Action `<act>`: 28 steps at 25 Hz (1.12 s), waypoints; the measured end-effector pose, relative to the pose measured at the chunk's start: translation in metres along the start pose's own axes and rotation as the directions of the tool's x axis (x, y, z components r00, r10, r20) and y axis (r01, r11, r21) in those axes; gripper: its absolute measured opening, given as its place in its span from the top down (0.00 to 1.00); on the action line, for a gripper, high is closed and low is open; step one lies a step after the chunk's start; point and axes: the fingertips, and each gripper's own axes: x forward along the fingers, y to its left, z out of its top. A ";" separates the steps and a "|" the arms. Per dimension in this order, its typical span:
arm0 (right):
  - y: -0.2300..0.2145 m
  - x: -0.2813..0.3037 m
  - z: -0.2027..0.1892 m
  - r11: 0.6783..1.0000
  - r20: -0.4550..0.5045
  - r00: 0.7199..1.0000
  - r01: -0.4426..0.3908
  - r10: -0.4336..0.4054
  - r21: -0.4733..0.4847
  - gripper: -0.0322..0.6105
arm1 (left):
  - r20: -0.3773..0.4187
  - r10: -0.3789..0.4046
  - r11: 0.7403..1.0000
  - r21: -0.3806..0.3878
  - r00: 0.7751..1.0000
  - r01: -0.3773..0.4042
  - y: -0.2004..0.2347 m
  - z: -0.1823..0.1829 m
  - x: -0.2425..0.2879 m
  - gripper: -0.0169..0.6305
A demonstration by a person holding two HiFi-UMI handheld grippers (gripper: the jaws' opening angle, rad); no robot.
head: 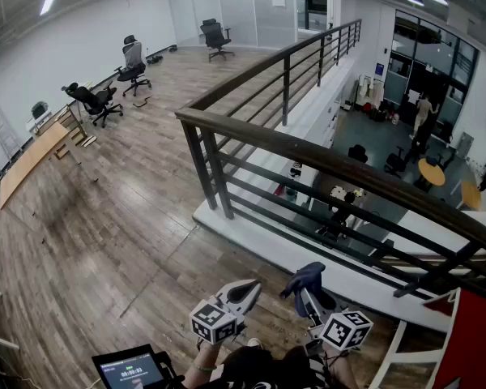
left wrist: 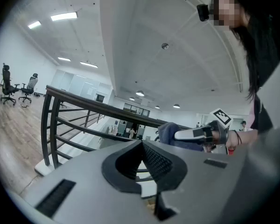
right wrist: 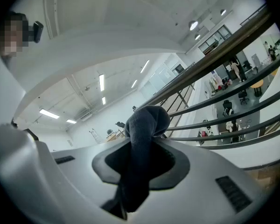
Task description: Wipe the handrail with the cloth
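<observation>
- My right gripper (right wrist: 141, 164) has its fingers pinching the dark cloth (right wrist: 147, 122).
- My left gripper (left wrist: 142, 148) is empty, its fingers pressed together.
- Neither touches the handrail (head: 324, 159).

An office mezzanine: swivel chairs (head: 97, 101) on wood flooring (head: 105, 217), a railing (head: 251, 132) overlooking tables (head: 431, 172) below (people (head: 425, 112) there too).

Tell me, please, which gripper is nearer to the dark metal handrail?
Right. The right gripper, clamping the dark blue cloth, sits just short of the handrail; the left gripper hangs beside it, farther back.
</observation>
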 end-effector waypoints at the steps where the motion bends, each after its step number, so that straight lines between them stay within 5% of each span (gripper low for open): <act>1: 0.000 0.010 0.006 1.000 -0.005 1.000 0.001 -0.001 -0.003 0.81 | 0.005 0.002 1.000 0.001 1.000 -0.002 0.010 0.002 0.002 0.97; 14: -0.024 0.192 0.143 0.991 0.043 0.998 -0.028 0.034 -0.129 0.81 | 0.032 0.055 0.998 -0.012 0.998 -0.055 0.129 0.020 0.065 0.97; 20: -0.044 0.296 0.225 0.985 0.054 0.995 -0.072 0.081 -0.158 0.81 | 0.062 0.109 0.994 -0.001 0.992 -0.110 0.212 0.060 0.128 0.97; 28: -0.046 0.423 0.264 0.980 -0.001 0.991 -0.134 0.135 -0.147 0.81 | 0.059 0.186 0.982 -0.031 0.981 -0.184 0.281 0.070 0.167 0.97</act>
